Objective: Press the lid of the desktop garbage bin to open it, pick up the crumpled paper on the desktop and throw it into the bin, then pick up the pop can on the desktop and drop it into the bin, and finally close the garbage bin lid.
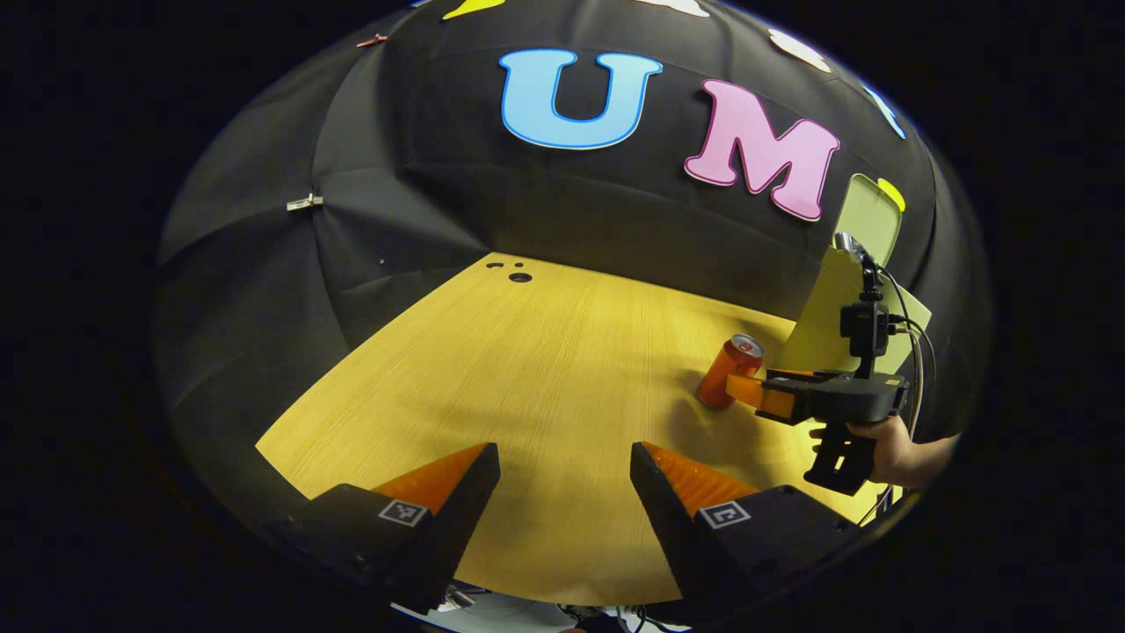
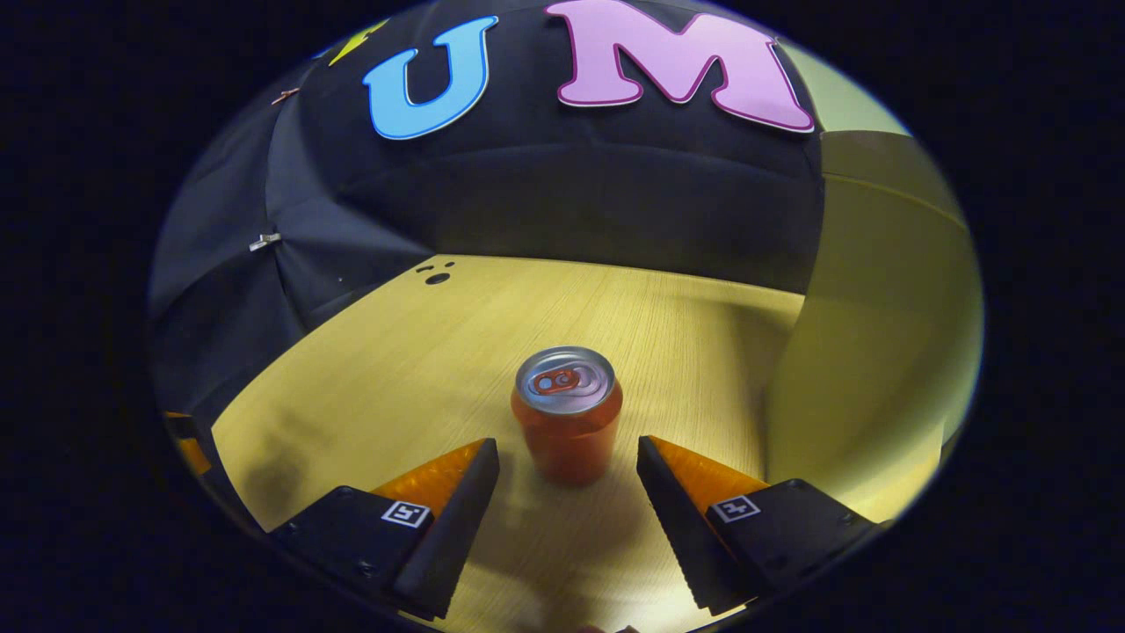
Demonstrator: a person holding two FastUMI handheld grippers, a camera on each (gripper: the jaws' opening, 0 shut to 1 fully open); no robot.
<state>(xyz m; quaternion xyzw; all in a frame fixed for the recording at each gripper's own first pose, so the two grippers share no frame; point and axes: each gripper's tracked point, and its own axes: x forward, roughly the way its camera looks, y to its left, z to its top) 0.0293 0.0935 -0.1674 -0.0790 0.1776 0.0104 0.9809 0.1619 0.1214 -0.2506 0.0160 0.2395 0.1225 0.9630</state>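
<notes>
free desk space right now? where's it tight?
Free: the broad stretch of desk from the can across to the left wall, back to the grommet holes. Tight: right side, where the right gripper straddles the can beside the bin. Left gripper hovers open over bare desk.

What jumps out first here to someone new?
The upright orange pop can with a silver top, standing on the pale wooden desktop between the open right tongs, untouched. Beside it rises the pale yellow-green garbage bin, its lid raised in the left gripper view.
</notes>
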